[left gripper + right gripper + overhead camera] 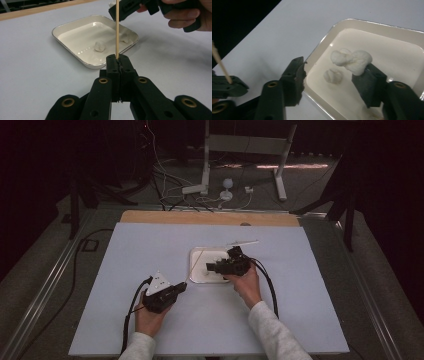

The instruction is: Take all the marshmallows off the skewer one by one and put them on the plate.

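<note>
From the high view, a person is sitting at a pale table point(150, 250), a claw in each hand. The left claw point(181, 287) is lying low near the table's near edge, clenching a thin wooden skewer point(195, 262) that is slanting up over a white tray point(196, 270) at the table's middle. The right claw point(214, 267) is hanging over that tray, pointing toward the left. A second skewer point(243, 242) is lying on the table just beyond the tray.

In the left gripper view, the left claw point(117, 60) is pressing its jaws tight together on the skewer point(117, 30), which is standing upright out of the tips. Beyond it, the tray point(75, 26) is holding two small white lumps: a marshmallow point(100, 46) near its middle and another point(125, 38) toward the far side. The right claw's black body is hovering above the tray's far corner.

In the right gripper view, the right claw point(334, 80) is standing released, its jaws apart over the tray point(367, 26). A marshmallow point(350, 59) is sitting just at the right jaw's tip; whether it is touching cannot be told. A smaller marshmallow point(333, 76) is lying on the tray floor between the jaws. The left claw point(227, 86) is showing at the left edge, gripping the skewer point(220, 65).
</note>
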`<state>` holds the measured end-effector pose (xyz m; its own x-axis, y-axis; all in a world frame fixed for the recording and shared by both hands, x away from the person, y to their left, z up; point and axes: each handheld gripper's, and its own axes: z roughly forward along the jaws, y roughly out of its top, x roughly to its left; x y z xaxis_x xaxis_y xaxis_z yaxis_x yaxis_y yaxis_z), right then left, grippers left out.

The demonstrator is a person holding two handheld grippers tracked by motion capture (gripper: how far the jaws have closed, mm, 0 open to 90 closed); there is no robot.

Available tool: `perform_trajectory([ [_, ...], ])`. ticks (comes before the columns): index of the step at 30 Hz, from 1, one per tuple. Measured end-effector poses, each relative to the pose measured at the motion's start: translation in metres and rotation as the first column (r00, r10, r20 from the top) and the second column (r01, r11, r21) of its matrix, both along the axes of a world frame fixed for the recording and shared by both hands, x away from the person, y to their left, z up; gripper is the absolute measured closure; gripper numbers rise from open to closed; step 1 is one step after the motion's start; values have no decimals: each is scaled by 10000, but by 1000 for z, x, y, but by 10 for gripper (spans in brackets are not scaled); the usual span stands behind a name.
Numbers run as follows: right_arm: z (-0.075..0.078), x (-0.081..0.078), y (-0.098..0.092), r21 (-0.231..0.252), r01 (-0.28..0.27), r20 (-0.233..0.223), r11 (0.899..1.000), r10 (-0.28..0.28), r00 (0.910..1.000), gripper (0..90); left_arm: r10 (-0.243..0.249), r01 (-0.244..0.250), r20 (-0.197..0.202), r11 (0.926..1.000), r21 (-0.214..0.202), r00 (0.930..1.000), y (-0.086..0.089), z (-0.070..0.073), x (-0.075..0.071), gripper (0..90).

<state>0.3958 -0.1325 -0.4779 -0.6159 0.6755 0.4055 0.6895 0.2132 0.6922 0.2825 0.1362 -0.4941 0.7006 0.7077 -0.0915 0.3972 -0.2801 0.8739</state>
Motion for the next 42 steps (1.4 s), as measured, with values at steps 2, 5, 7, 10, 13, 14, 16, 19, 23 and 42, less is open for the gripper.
perform_trajectory([
  [2, 1, 0, -1, 278, -75, -48, 9996, 77, 10000, 363, -28, 29, -87, 10000, 45, 10000, -1, -1, 1, 900],
  [5, 2, 1, -4, 1047, -184, -223, 9943, 209, 9995, 331, -69, 78, -349, 9996, 256, 9994, -4, -6, 4, 900],
  [7, 4, 1, -5, 1440, -255, -316, 9892, 304, 9990, 311, -101, 121, -532, 9992, 381, 9985, -7, -10, 6, 900],
  [10, 6, -1, -5, 1757, -415, -336, 9836, 482, 9983, 296, -130, 165, -722, 9987, 486, 9973, -11, -15, 10, 900],
  [13, 8, -3, -5, 1999, -522, -398, 9784, 614, 9973, 295, -223, 276, -904, 9979, 587, 9957, -15, -19, 12, 900],
  [14, 8, -4, -4, 2109, -550, -414, 9759, 651, 9970, 295, -266, 324, -939, 9976, 615, 9952, -16, -20, 13, 900],
  [16, 8, -5, -3, 2234, -659, -415, 9725, 770, 9962, 294, -388, 456, -1001, 9967, 668, 9942, -19, -21, 14, 900],
  [19, 9, -7, 1, 2274, -818, -423, 9704, 937, 9947, 293, -437, 538, -1107, 9945, 896, 9929, -25, -23, 15, 900],
  [23, 9, -9, 1, 2321, -932, -504, 9682, 1077, 9929, 299, -95, 244, -1309, 9934, 1125, 9913, -24, -25, 18, 900],
  [42, 9, -11, -16, 2500, -826, -677, 9647, 1026, 9924, 315, 310, -182, -1444, 9959, 889, 9890, -19, -23, 23, 900],
])
